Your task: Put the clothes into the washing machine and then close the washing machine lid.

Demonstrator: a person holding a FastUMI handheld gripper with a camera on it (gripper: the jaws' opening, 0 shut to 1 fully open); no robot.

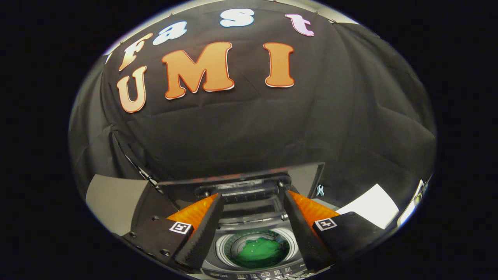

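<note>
A small top-loading washing machine sits below and between my fingers. Its round drum holds a green garment lying at the bottom. The dark lid stands raised at the back of the machine, just beyond my fingertips. My gripper is open, a wide gap between its fingers, and nothing is held between them. The fingers hover above the drum opening, one on each side of it.
The black cloth wall rises behind the machine. A white sheet lies on the surface to the right of the machine. A grey panel stands to the left. A small light-blue clip sits by the lid's right edge.
</note>
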